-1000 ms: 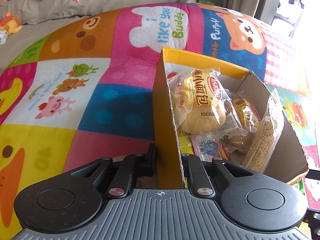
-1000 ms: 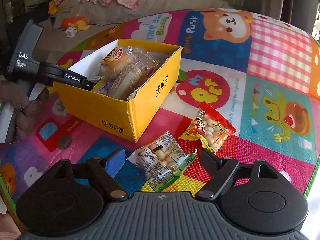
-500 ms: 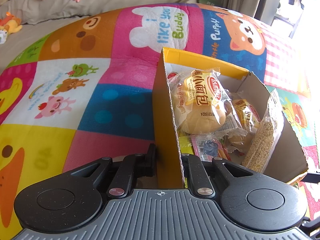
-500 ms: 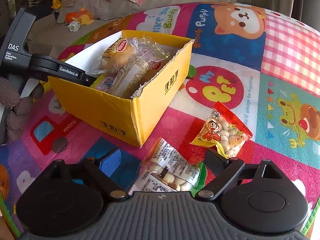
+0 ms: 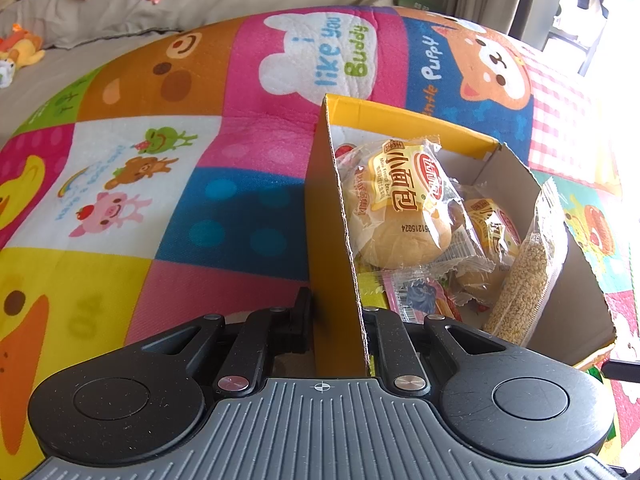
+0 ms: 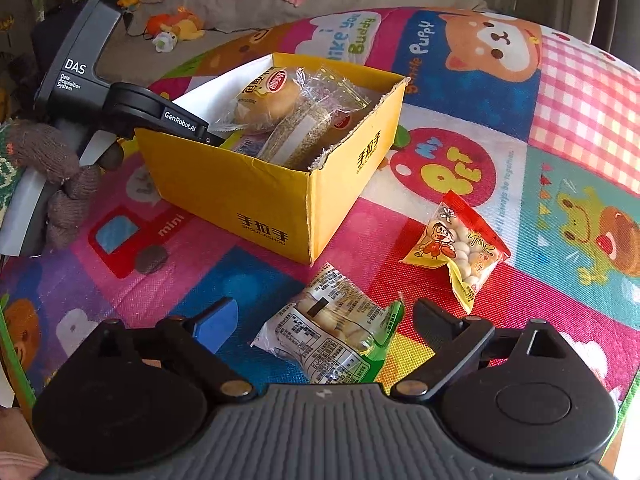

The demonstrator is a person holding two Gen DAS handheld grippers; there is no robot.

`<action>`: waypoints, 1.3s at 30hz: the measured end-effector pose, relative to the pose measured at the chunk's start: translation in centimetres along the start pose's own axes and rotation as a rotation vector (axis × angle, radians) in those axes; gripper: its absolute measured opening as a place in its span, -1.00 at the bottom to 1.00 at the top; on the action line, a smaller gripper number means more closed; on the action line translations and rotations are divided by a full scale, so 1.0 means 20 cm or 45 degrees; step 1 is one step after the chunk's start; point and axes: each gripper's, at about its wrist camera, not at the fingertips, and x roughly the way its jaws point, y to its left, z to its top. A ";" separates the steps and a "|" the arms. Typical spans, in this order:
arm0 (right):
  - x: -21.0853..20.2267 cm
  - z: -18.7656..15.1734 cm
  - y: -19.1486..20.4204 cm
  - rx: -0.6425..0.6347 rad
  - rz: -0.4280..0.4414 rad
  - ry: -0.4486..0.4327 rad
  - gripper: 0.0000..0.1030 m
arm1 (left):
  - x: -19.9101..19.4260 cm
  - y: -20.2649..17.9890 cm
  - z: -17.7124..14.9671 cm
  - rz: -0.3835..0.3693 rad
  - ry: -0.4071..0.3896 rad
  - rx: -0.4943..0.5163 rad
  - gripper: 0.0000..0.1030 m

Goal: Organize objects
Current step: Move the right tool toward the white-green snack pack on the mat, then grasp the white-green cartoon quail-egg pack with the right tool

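A yellow cardboard box [image 6: 276,192] stands on the colourful play mat, holding a wrapped bun [image 5: 400,216], a sesame bar packet [image 5: 524,284] and other snack packets. My left gripper [image 5: 336,320] is shut on the box's near wall [image 5: 332,240]; it also shows in the right wrist view [image 6: 200,130]. My right gripper [image 6: 324,316] is open, its fingers either side of a white and green snack packet [image 6: 336,328] lying on the mat. A red and yellow snack bag [image 6: 460,248] lies to the right of it.
The play mat [image 5: 160,200] covers the surface. A beige sofa with clothes and plush toys [image 6: 176,26] is behind it. A knitted brown toy [image 6: 52,176] lies at the left near the left gripper's handle.
My right gripper has moved back and slightly up; the white and green packet now shows fuller between its fingers. The left gripper and box have not moved.
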 end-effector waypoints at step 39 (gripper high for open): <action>-0.08 -0.03 0.03 -0.004 0.032 0.052 0.27 | 0.00 0.00 0.00 -0.001 0.000 0.004 -0.71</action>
